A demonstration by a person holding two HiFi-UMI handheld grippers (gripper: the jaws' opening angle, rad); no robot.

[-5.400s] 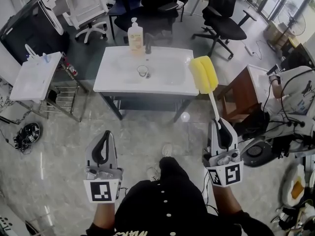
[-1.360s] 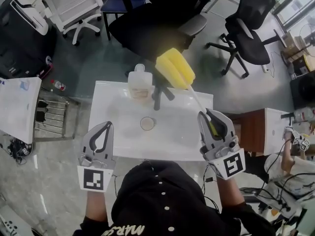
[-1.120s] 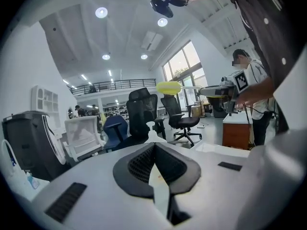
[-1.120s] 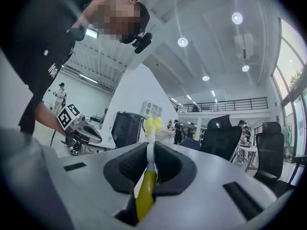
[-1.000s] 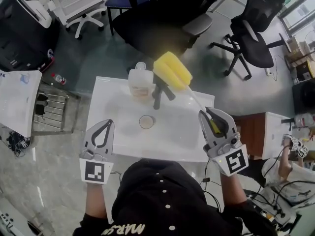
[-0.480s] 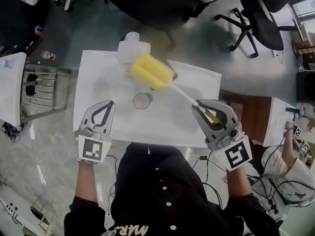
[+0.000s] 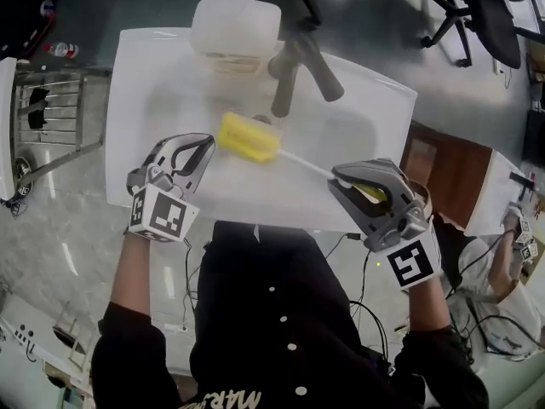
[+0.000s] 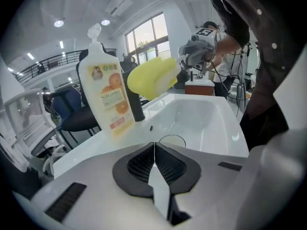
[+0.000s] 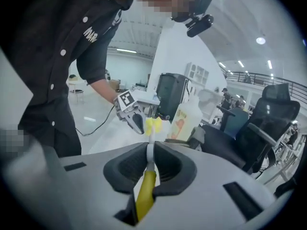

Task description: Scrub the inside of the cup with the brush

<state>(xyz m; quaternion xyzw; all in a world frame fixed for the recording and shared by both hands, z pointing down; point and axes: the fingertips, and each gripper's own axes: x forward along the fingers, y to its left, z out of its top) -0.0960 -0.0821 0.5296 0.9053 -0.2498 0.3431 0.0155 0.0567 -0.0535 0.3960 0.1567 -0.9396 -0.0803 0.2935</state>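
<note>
The brush has a yellow sponge head on a thin white stem with a yellow grip. My right gripper is shut on that grip and holds the brush out to the left over the white sink. The sponge head hangs above the basin. A clear cup stands in the basin just beyond my left gripper, with only its rim showing. In the head view the sponge hides the cup. My left gripper is shut and empty, close beside the sponge at its left.
A soap bottle with an orange label stands at the sink's back rim. A black faucet rises to its right. Office chairs stand behind the sink, a wire rack to its left and a brown cabinet to its right.
Both grippers have come down toward the sink. The brush head has swung down and left, from above the faucet to low over the basin where the cup stood.
</note>
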